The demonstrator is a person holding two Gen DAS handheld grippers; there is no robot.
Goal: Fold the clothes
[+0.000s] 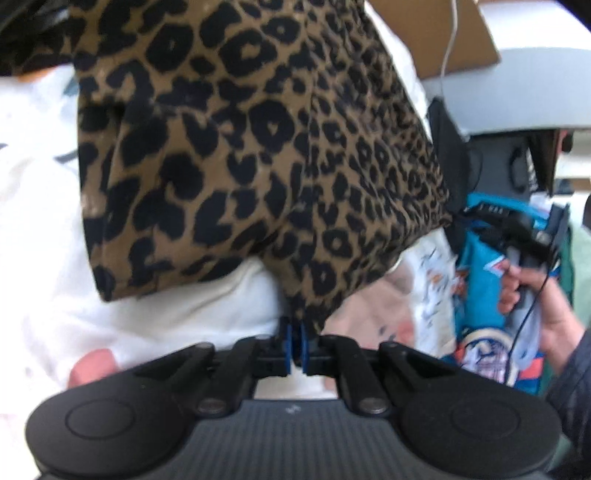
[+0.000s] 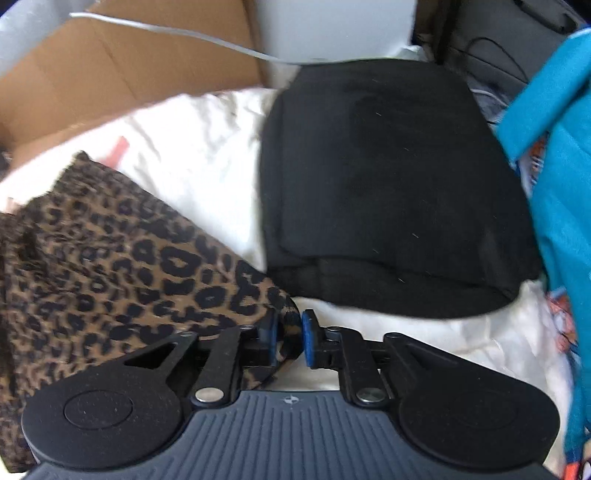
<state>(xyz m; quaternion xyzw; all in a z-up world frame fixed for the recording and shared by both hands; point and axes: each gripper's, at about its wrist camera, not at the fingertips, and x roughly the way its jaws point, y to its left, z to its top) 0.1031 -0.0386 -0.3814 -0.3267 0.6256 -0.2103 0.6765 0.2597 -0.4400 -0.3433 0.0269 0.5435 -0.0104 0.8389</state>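
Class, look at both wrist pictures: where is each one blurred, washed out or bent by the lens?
Left wrist view: the leopard-print garment is soft with motion blur, the white bedding is blown out, and the left tongs are sharper. Right wrist view: the cardboard box smears at the bent edges, and the folded black garment shows almost no detail.

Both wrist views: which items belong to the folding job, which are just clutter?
In play:
leopard-print garment
left gripper, shut on it
right gripper, shut on it
folded black garment

Lying about:
cardboard box
white cable
white bedding
teal clothing
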